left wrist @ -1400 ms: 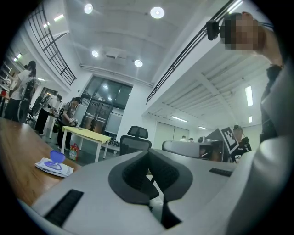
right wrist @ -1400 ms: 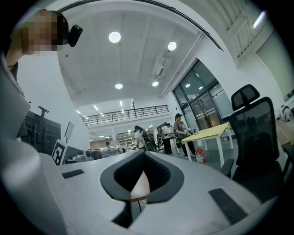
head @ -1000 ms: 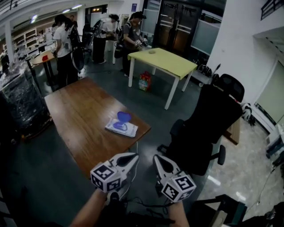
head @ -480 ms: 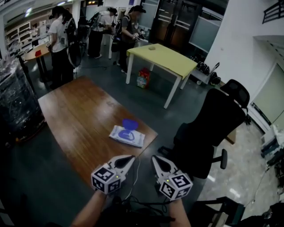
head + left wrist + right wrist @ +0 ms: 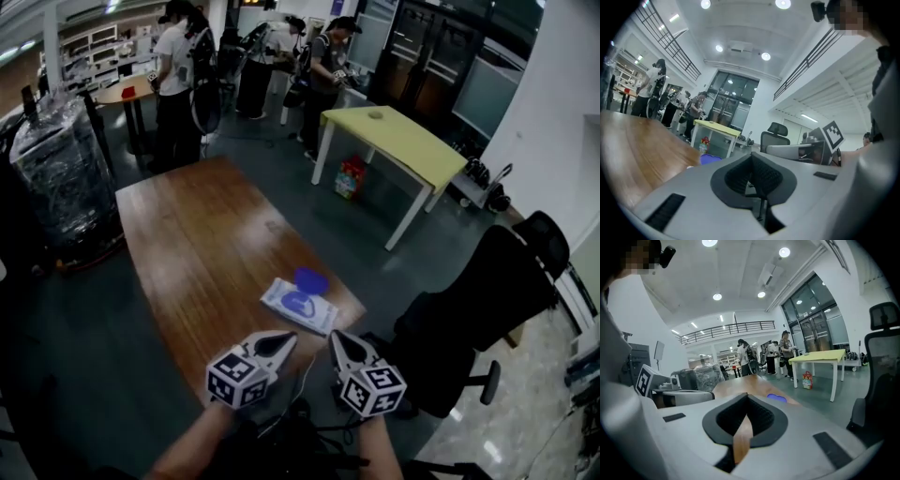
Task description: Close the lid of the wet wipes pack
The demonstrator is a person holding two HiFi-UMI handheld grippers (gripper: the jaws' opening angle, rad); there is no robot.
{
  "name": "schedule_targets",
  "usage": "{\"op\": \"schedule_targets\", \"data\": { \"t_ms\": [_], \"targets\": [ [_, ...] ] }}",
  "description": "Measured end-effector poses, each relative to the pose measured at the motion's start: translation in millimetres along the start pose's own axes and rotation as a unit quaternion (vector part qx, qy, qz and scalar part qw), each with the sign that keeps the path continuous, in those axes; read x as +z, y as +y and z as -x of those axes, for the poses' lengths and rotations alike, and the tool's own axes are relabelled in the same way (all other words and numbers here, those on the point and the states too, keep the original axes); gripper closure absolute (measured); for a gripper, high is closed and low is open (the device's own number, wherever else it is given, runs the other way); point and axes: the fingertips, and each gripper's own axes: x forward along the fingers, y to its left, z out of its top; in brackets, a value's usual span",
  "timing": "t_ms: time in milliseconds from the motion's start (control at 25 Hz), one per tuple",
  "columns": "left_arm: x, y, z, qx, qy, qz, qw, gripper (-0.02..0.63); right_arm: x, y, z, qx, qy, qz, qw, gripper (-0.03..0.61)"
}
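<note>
The wet wipes pack [image 5: 296,307] lies flat near the close right corner of the brown wooden table [image 5: 202,239]. Its blue lid [image 5: 310,278] stands open, flipped up at the pack's far end. My left gripper [image 5: 284,341] and right gripper [image 5: 337,340] are side by side just short of the table's near edge, both shut and empty, a little before the pack. The left gripper view shows the left gripper's [image 5: 752,158] pads together and the blue lid [image 5: 710,159] peeping over the left jaw. In the right gripper view the blue lid [image 5: 777,398] shows beyond the shut right gripper [image 5: 747,398].
A black office chair [image 5: 487,300] stands right of the table's corner. Farther back is a yellow table [image 5: 405,142] with a coloured bag [image 5: 351,175] under it. Several people [image 5: 178,66] stand at the back. A plastic-wrapped stack [image 5: 58,178] is at the left.
Both grippers have come forward and lower towards the table, and the wipes pack now lies much closer in front of them. Their jaws have stayed shut.
</note>
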Motion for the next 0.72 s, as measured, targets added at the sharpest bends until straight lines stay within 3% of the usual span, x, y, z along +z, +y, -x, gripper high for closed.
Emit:
{"op": "schedule_targets", "data": {
  "t_ms": [440, 640, 720],
  "targets": [
    [-4, 55, -62, 0.139, 0.020, -0.006, 0.9900, 0.617, -6, -94, -103, 0.071, 0.063, 0.030, 0.995, 0.577],
    [-13, 62, -86, 0.179, 0.032, -0.001, 0.9834, 0.617, -27, -140, -149, 0.071, 0.107, 0.045, 0.991, 0.574],
    [-12, 62, -93, 0.191, 0.033, 0.000, 0.9811, 0.617, -31, -152, -165, 0.070, 0.117, 0.049, 0.990, 0.529]
  ]
}}
